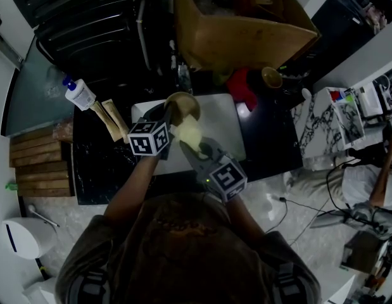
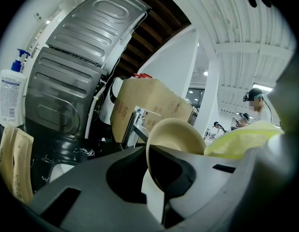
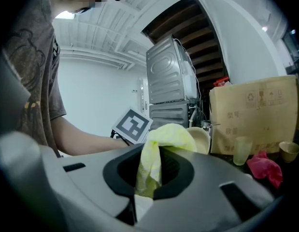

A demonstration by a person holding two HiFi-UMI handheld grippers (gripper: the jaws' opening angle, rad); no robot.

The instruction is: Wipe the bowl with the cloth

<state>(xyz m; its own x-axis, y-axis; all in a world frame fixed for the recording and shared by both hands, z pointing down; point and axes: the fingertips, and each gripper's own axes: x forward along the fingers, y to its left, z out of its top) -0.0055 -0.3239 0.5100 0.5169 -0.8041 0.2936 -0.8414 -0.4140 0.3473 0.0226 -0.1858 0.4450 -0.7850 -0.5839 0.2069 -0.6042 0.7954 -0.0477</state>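
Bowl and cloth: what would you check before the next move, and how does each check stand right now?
1. Left gripper shut on the rim of the round cream bowl: ok.
2. Right gripper shut on the crumpled yellow cloth: ok.
3. Cloth pressed against the bowl: cannot tell.
4. Cloth held above the white board: ok.
5. Red rag and clear plastic cup apart from the bowl: ok.

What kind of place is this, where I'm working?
Likely a workshop or lab hall rather than a home kitchen: a large cardboard box and a bare metal appliance casing stand by the black counter, and cables trail over the floor.
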